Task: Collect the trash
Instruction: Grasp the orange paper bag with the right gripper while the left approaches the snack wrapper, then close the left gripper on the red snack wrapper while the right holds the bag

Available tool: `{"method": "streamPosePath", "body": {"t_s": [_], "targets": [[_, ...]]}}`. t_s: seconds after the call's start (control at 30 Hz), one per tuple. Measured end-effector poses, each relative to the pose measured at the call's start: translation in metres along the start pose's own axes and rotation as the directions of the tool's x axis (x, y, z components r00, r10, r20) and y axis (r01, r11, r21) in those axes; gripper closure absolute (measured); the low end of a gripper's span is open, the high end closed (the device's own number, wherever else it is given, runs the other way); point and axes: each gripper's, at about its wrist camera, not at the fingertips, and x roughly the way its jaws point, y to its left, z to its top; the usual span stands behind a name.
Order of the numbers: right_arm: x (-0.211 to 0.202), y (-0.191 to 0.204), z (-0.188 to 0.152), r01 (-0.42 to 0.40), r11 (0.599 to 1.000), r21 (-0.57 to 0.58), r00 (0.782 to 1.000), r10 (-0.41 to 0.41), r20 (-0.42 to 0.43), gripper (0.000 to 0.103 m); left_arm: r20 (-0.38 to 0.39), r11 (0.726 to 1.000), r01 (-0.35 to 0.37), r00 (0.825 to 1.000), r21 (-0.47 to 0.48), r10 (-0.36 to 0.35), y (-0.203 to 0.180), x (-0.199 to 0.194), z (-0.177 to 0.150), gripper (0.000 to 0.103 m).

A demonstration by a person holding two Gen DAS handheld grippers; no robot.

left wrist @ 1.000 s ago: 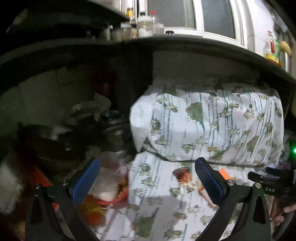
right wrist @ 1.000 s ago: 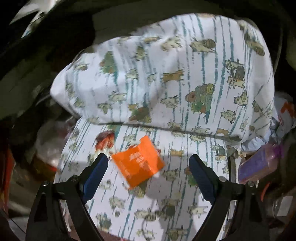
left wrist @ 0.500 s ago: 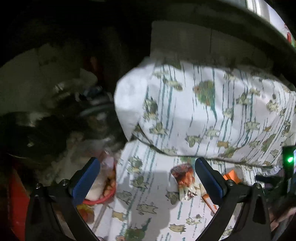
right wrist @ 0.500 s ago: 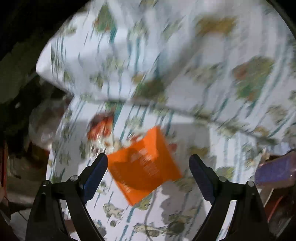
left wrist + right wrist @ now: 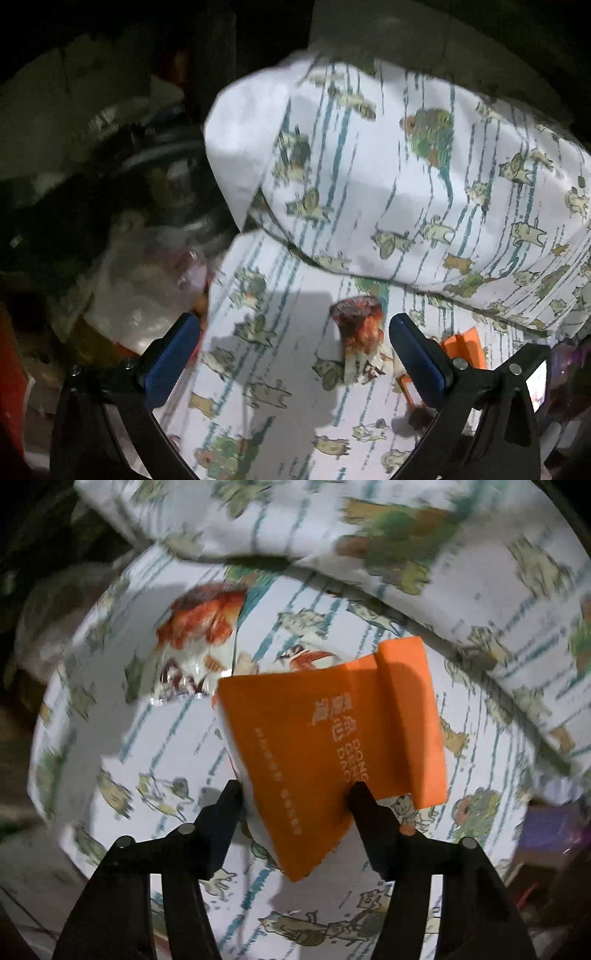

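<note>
An orange packet [image 5: 332, 746] with white print lies on a white sheet printed with cartoon animals [image 5: 147, 760]. My right gripper [image 5: 295, 794] has closed its jaws onto the packet's near end. A crumpled red and white food wrapper [image 5: 199, 627] lies just beyond it on the sheet. In the left wrist view the same wrapper [image 5: 360, 325] lies between the fingers of my open, empty left gripper [image 5: 293, 343], a little ahead of them. The orange packet [image 5: 463, 347] shows at the right behind the right finger.
A pillow in the same print [image 5: 406, 177] lies across the far side of the sheet. Left of the bed is dark clutter with clear plastic bags [image 5: 140, 295] and a metal pot [image 5: 177, 177]. A purple box [image 5: 550, 823] sits at the right.
My right gripper moved down onto the orange packet and closed on it. My left gripper moved closer to the sheet, bringing the red wrapper between its fingers.
</note>
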Motion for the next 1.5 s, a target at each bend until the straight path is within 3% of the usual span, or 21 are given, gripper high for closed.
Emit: {"method": "streamPosePath", "body": {"t_s": [0.07, 0.17, 0.33, 0.4, 0.57, 0.7, 0.73, 0.83, 0.87, 1.0, 1.2, 1.3, 1.4, 1.5], "targets": [[-0.012, -0.014, 0.001, -0.027, 0.998, 0.058, 0.999, 0.025, 0.032, 0.065, -0.031, 1.0, 0.0, 1.0, -0.019, 0.0, -0.001, 0.008, -0.001, 0.0], [-0.044, -0.033, 0.0, -0.058, 0.992, 0.113, 0.992, 0.045, 0.115, 0.066, -0.069, 0.999, 0.023, 0.997, -0.031, -0.025, -0.008, 0.02, 0.004, 0.0], [-0.102, -0.061, -0.01, -0.144, 0.976, 0.163, 0.956, 0.095, 0.277, 0.066, -0.118, 0.998, 0.054, 0.991, -0.032, -0.057, -0.025, 0.047, 0.008, 0.001], [-0.117, -0.066, -0.014, -0.153, 0.974, 0.168, 0.948, 0.097, 0.303, 0.066, -0.165, 0.996, 0.074, 0.983, -0.056, -0.083, -0.031, 0.064, 0.003, 0.014], [-0.121, -0.082, -0.023, -0.105, 0.977, 0.184, 0.952, 0.045, 0.302, 0.065, -0.283, 0.994, 0.093, 0.953, -0.056, -0.105, -0.049, 0.109, -0.013, 0.041], [-0.122, -0.103, -0.022, -0.139, 0.962, 0.235, 0.952, 0.064, 0.301, 0.065, -0.322, 0.995, 0.076, 0.942, -0.07, -0.095, -0.057, 0.126, -0.024, 0.055], [-0.122, -0.108, -0.021, -0.139, 0.96, 0.245, 0.951, 0.061, 0.302, 0.065, -0.332, 0.994, 0.081, 0.938, -0.069, -0.099, -0.06, 0.129, -0.027, 0.057], [-0.119, -0.118, -0.02, -0.175, 0.948, 0.267, 0.95, 0.092, 0.298, 0.065, -0.298, 1.0, 0.001, 0.955, -0.013, -0.005, -0.065, 0.133, -0.029, 0.059], [-0.117, -0.119, -0.018, -0.19, 0.944, 0.269, 0.949, 0.106, 0.296, 0.065, -0.292, 1.0, -0.001, 0.957, -0.011, -0.003, -0.065, 0.134, -0.029, 0.059], [-0.119, -0.123, -0.017, -0.18, 0.945, 0.272, 0.949, 0.094, 0.302, 0.065, -0.33, 0.996, 0.07, 0.94, -0.047, -0.081, -0.067, 0.142, -0.03, 0.059], [-0.115, -0.127, -0.017, -0.172, 0.943, 0.285, 0.952, 0.085, 0.293, 0.065, -0.371, 0.997, 0.077, 0.925, -0.03, -0.082, -0.074, 0.149, -0.036, 0.061], [-0.114, -0.129, -0.017, -0.17, 0.937, 0.304, 0.954, 0.079, 0.29, 0.065, -0.36, 0.998, 0.064, 0.93, -0.018, -0.066, -0.074, 0.145, -0.038, 0.063], [-0.115, -0.129, -0.017, -0.174, 0.932, 0.317, 0.952, 0.077, 0.295, 0.065, -0.353, 0.993, 0.112, 0.929, -0.028, -0.114, -0.072, 0.129, -0.035, 0.063], [-0.121, -0.126, -0.018, -0.184, 0.925, 0.333, 0.951, 0.081, 0.299, 0.065, -0.285, 0.993, 0.116, 0.953, 0.01, -0.108, -0.071, 0.099, -0.028, 0.063]]}}
